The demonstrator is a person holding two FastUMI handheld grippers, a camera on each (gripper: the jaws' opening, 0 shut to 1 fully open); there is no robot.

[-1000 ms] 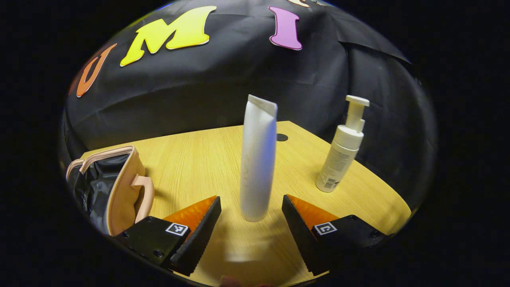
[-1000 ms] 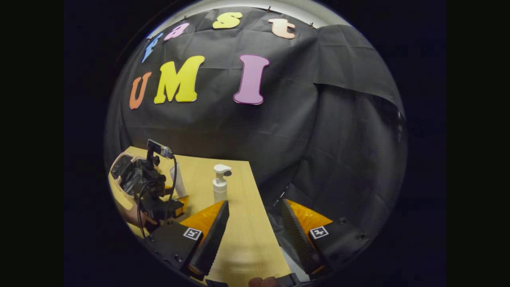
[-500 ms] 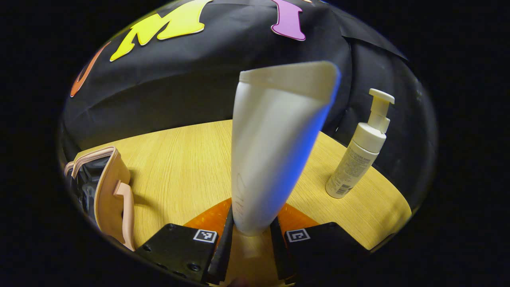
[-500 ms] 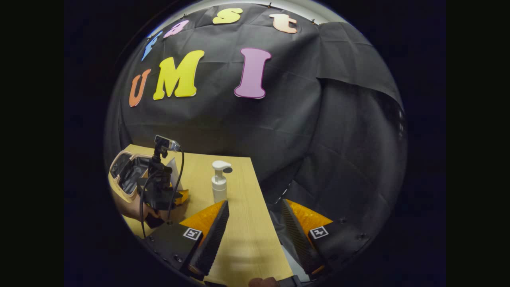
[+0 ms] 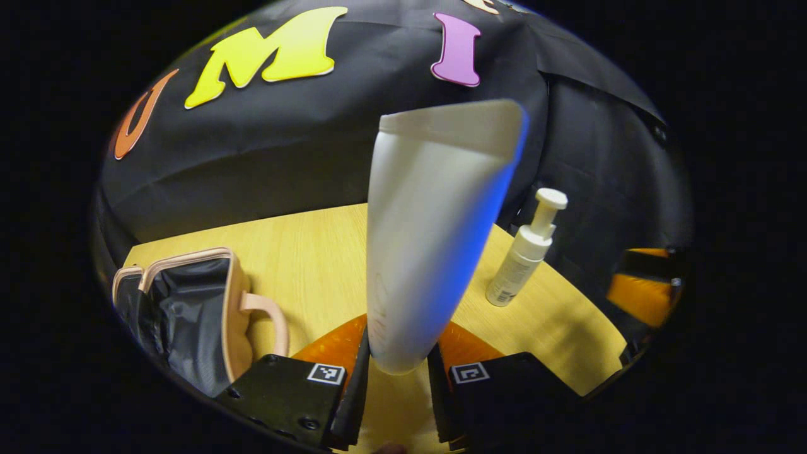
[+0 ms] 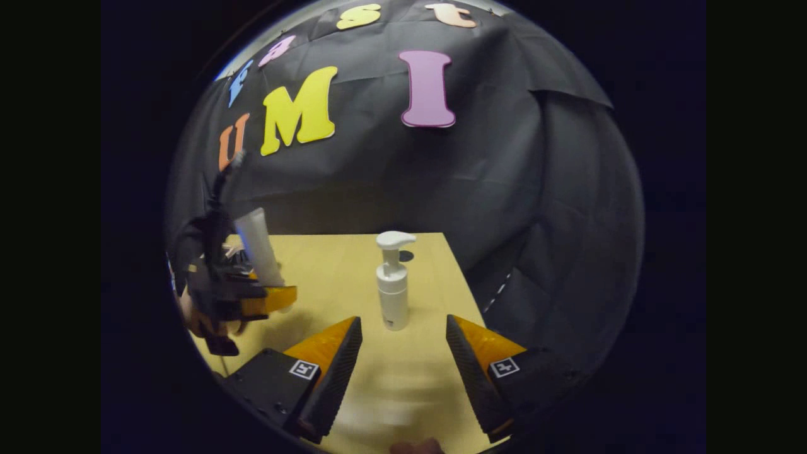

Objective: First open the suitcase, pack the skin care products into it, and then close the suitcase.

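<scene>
In the left gripper view, a white tube stands upright, with my left gripper shut on its lower end. The small pink suitcase lies open at the left, its black lining showing. A white pump bottle stands on the table to the right. In the right gripper view, my right gripper is open, and the pump bottle stands just beyond the gap between its fingers. At the left of that view, the left gripper holds the tube above the table.
The wooden table ends close to the right of the pump bottle, with black cloth behind it and beside it. A hand holds the left gripper. The right gripper shows at the far right of the left gripper view.
My left gripper closed on the white tube and raised it. My right gripper swung left, so the pump bottle now stands in line with its open fingers.
</scene>
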